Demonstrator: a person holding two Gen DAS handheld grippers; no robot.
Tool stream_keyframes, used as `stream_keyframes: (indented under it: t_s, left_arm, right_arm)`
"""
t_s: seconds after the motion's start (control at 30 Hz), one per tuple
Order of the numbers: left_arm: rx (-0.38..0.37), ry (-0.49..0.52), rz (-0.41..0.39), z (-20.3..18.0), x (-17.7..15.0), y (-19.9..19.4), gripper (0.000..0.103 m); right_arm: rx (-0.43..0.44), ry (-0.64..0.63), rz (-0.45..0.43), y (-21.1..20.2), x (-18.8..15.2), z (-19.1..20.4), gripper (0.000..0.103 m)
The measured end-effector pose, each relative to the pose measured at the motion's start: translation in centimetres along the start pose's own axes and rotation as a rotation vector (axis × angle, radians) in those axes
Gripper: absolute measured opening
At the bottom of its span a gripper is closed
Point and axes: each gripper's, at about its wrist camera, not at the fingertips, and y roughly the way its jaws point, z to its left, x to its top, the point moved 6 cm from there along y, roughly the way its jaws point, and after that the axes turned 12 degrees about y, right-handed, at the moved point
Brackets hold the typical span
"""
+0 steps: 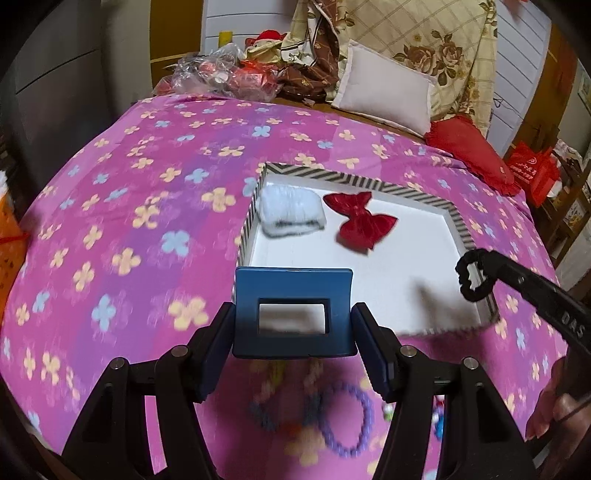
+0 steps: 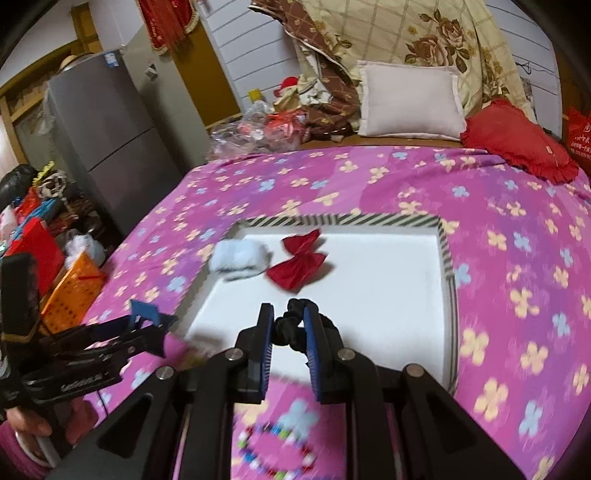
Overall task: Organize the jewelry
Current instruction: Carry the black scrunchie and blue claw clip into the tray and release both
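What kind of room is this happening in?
Most likely a bedroom in a home: the work is done on a bed with a pink flowered sheet, a pale pillow and folded quilt at its head, a grey fridge alongside.

the near edge of the white tray with striped rim [image 1: 465, 225] is hidden behind the square blue plastic hair claw [image 1: 291, 314] held in the left tongs [image 1: 293, 332]. below those tongs, a purple beaded bracelet [image 1: 347, 421] and the small coloured pieces beside it are too blurred to identify. under the right tongs [image 2: 290, 328], a multicoloured bead bracelet [image 2: 273, 458] is smeared and cut by the bottom edge. the black twisted scrunchie [image 2: 291, 325] is partly covered by the pads.
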Motion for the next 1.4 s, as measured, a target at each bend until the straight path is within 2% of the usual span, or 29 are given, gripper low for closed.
stream_keyframes:
  t_s: [0.17,0.4,0.43,0.63,0.77,0.83,0.87,0.9,0.97,1.17,1.33,1.4]
  left_arm:
    - [-0.017,-0.010,0.022,0.8,1.9,2.8,0.060]
    - [-0.032,-0.026,0.119,2.5,3.5,7.4,0.060]
    - [-0.047,-0.031,0.132,2.6,3.5,7.9,0.060]
    - [-0.033,0.016,0.136,2.3,4.2,8.7,0.060]
    - [-0.102,0.046,0.156,1.6,4.1,8.9,0.060]
    - [-0.095,0.043,0.165,1.6,4.0,9.3,0.060]
    - [-0.087,0.041,0.167,1.7,4.0,9.4,0.060]
    - [-0.080,0.031,0.176,2.0,3.9,9.8,0.060]
    - [-0.095,0.012,0.181,2.1,3.9,10.2,0.060]
    - [-0.080,0.036,0.174,1.8,4.4,10.6,0.061]
    - [-0.137,-0.004,0.166,1.7,4.8,10.4,0.061]
    - [-0.147,-0.010,0.135,1.6,5.1,9.9,0.066]
  right_arm:
    - [-0.075,0.000,0.039,4.7,3.3,-1.7,0.017]
    - [-0.166,-0.003,0.082,11.1,5.9,-3.5,0.017]
    - [-0.172,-0.002,0.086,11.9,6.1,-3.7,0.017]
    - [-0.191,0.001,0.117,16.1,7.1,-3.3,0.017]
    - [-0.171,0.018,0.158,18.2,6.5,-2.9,0.017]
    - [-0.145,0.041,0.171,18.2,6.2,-3.0,0.020]
    - [-0.138,0.049,0.164,17.9,6.1,-3.0,0.030]
    - [-0.134,0.055,0.156,17.6,6.1,-3.0,0.045]
    - [-0.116,0.079,0.125,16.2,6.3,-3.2,0.059]
    - [-0.071,0.115,0.085,11.6,6.5,-3.8,0.061]
    - [-0.040,0.116,0.073,8.1,5.2,-4.0,0.063]
    - [-0.034,0.111,0.068,7.0,4.7,-3.9,0.064]
